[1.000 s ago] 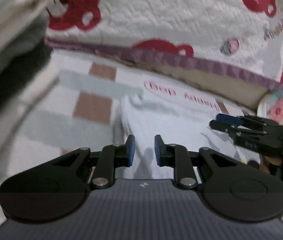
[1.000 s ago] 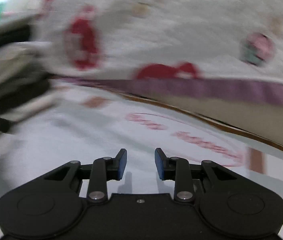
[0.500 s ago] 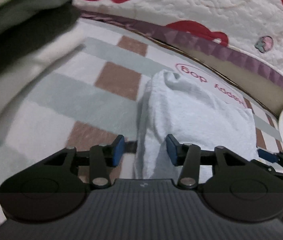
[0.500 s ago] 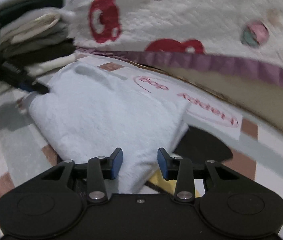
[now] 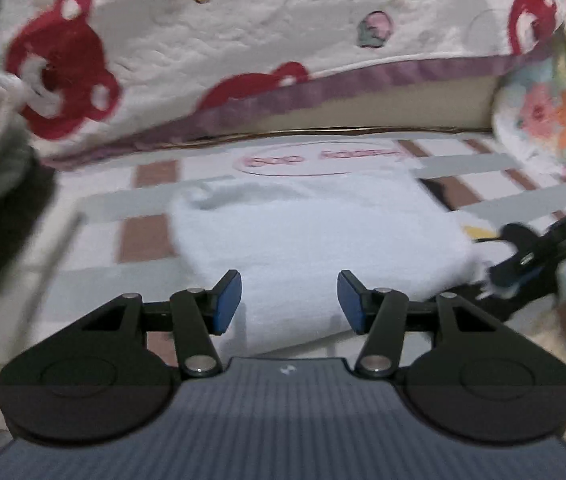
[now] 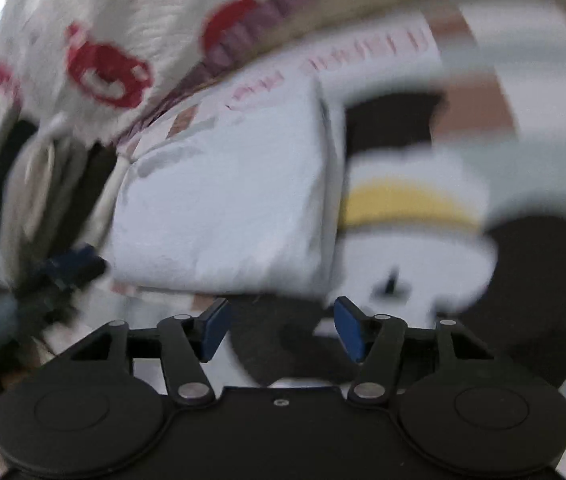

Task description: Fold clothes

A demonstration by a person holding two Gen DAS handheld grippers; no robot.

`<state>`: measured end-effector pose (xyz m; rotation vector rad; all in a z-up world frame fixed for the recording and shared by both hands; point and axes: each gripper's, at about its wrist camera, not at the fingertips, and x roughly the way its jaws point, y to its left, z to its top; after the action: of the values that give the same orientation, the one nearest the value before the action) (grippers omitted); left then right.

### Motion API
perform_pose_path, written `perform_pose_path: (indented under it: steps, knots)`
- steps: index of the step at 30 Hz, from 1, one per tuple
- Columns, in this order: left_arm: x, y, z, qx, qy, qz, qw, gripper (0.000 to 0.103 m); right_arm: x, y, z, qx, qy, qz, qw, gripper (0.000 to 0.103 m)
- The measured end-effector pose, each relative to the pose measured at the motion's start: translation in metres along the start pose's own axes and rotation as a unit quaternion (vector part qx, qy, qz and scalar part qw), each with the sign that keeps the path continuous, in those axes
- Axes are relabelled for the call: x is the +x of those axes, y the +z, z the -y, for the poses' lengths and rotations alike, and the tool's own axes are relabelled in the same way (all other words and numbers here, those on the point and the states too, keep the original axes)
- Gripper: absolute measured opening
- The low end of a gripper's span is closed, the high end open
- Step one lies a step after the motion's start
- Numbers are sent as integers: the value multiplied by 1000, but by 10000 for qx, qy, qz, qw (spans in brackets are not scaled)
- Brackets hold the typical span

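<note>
The folded white garment (image 5: 315, 232) lies on the checked mat (image 5: 143, 236), just before the bear-print quilt (image 5: 243, 32). The left gripper (image 5: 289, 300) and right gripper (image 6: 279, 330) have just been opening, both empty. Each should straddle one thin edge layer before pinching.

Upside-down pink lettering on the checked mat

In the left wrist view, a pink oval (image 5: 320, 159) printed on the checked mat (image 5: 151, 232) holds pink words, upside down and blurred; the left word looks like "dog", the rest cannot be read. It sits at 12 o'clock from the folded white cloth (image 5: 315, 232). The right wrist view smears the print completely.
</note>
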<state>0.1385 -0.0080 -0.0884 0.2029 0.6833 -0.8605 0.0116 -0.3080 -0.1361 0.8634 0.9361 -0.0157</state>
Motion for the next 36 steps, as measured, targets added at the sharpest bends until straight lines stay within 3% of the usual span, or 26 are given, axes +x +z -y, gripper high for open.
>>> perform_pose_path:
  steps: [2, 6, 8, 11, 15, 20, 25, 30, 33, 36]
  knots:
    - [13, -6, -1, -142, -80, -188, 9997, 55, 8, -5, 6, 527, 79, -22, 9986, 62]
    - [26, -12, 3, -5, -52, -216, 9998, 56, 13, -1, -3, 625, -51, 140, 9979, 61]
    - [31, -9, 3, -102, -65, -251, 9996, 62, 15, 1, -1, 891, 54, 191, 9958, 61]
    - [35, -7, 0, -314, -113, -260, 9991, 63, 20, -3, 10, 1645, 442, 213, 9852, 61]
    - [36, -8, -10, -757, -259, -197, 9966, 63, 18, -12, 19, 2365, 552, 539, 9686, 62]
    - [35, -8, -20, -1283, -405, -182, 9907, 63, 23, -8, -2, 2006, 270, 745, 9765, 64]
    - [35, -9, -22, -1356, -434, -167, 9897, 63, 27, -13, -14, 1737, -52, 794, 9816, 63]
    - [36, -8, -23, -1456, -453, -170, 9882, 63, 26, -17, 6, 2513, 275, 1313, 9586, 64]
    - [36, -9, -24, -1484, -461, -165, 9877, 63, 30, -9, -12, 1767, -70, 1311, 9755, 64]
    - [35, -9, -23, -1492, -452, -155, 9877, 63, 33, -8, -27, 1296, -386, 1338, 9817, 66]
